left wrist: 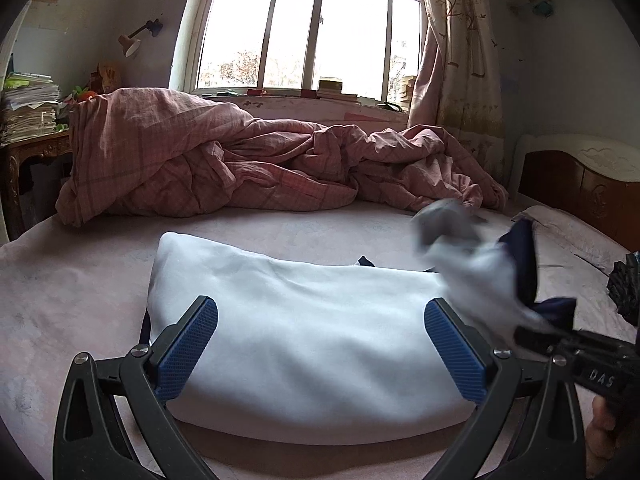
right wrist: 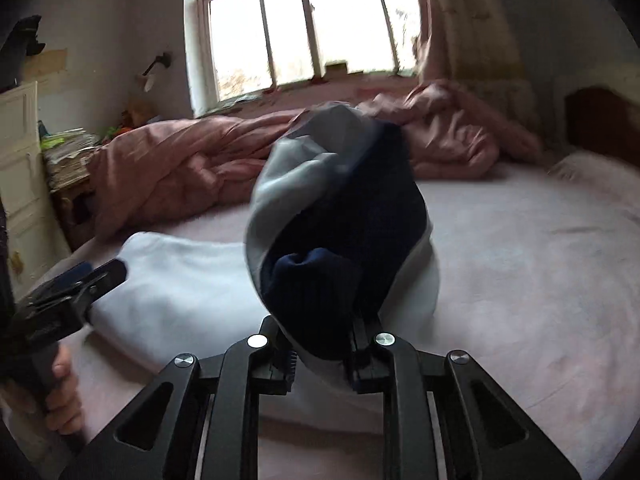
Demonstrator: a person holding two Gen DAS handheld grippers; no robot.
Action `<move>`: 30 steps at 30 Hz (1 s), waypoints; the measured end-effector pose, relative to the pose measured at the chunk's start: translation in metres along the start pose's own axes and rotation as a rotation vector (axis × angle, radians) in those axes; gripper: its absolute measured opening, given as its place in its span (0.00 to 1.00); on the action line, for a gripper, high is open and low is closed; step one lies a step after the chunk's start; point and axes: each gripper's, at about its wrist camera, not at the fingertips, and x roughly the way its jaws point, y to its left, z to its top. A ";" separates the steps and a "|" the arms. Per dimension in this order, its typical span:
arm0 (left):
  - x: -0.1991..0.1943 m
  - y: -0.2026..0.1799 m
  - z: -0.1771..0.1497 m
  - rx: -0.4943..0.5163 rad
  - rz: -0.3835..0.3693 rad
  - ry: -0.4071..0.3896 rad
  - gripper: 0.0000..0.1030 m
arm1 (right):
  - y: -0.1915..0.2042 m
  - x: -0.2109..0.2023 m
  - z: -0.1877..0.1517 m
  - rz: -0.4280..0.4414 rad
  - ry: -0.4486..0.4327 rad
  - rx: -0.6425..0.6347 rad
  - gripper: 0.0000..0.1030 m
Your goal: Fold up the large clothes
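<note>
while one garment (left wrist: 304, 320) lies folded, right tongs (right wrist: 320, 354) pinch, seemingly, one sleeve (right wrist: 340, 216).

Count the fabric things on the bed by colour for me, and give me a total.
White with navy trim: 1, the garment, one end of it clamped in the right gripper.
Pink: 3, the crumpled duvet, the bed sheet and the pillow.
Total: 4.
</note>
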 end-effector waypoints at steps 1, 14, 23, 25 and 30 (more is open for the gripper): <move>0.000 -0.001 0.000 0.006 0.000 -0.003 1.00 | 0.002 0.006 -0.001 -0.009 0.033 -0.011 0.21; -0.002 -0.004 -0.001 0.016 0.009 -0.012 1.00 | 0.007 -0.035 -0.005 0.064 -0.191 0.007 0.73; 0.002 0.005 0.001 -0.014 0.039 -0.004 1.00 | -0.012 -0.011 -0.006 -0.198 -0.095 0.084 0.73; 0.002 0.009 0.002 -0.026 0.054 -0.003 1.00 | -0.017 0.004 -0.009 -0.165 -0.005 0.099 0.75; -0.023 0.016 0.025 0.187 0.298 -0.167 1.00 | -0.012 0.007 -0.015 -0.201 -0.006 0.062 0.76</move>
